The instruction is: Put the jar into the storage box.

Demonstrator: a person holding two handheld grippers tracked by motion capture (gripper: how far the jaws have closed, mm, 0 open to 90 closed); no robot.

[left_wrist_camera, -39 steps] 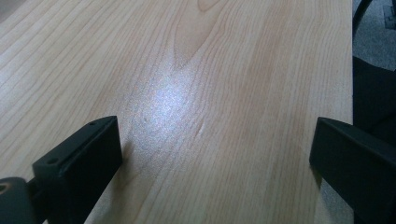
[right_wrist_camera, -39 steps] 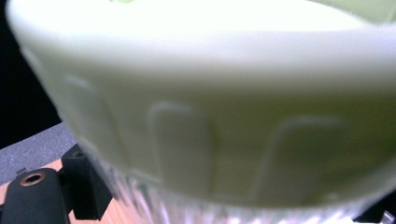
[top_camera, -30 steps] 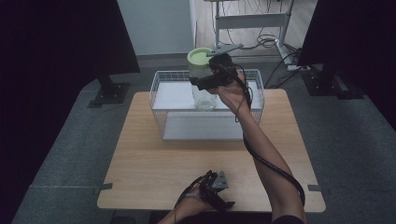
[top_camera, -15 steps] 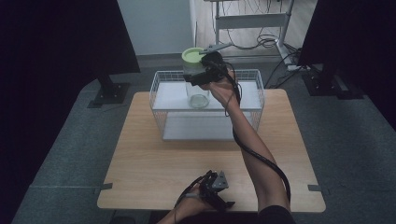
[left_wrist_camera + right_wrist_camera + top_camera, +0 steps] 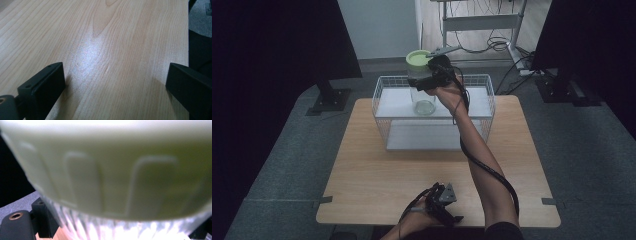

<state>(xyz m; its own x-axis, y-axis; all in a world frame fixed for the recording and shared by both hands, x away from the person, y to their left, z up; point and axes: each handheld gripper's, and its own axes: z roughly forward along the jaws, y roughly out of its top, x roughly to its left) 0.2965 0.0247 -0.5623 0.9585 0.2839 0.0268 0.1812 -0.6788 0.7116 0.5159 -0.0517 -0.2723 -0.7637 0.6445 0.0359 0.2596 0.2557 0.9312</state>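
A clear glass jar (image 5: 421, 90) with a pale green lid (image 5: 418, 58) hangs above the white wire basket (image 5: 484, 102) at the table's far side. My right gripper (image 5: 430, 80) is shut on the jar just under the lid, arm stretched forward. In the right gripper view the green ribbed lid (image 5: 107, 167) and ridged glass (image 5: 100, 230) press close to the camera. My left gripper (image 5: 443, 202) rests at the near edge of the wooden table (image 5: 362, 175). Its jaws stand open wide over bare wood (image 5: 112, 55), with nothing between them.
The basket holds a white shelf panel (image 5: 432, 135). A dark monitor stand (image 5: 329, 97) sits off the table's far left corner. A metal rack with cables (image 5: 482, 30) stands behind. Black panels flank both sides.
The right gripper has carried the jar a little to the left and back, still held above the basket. The left gripper has not moved.
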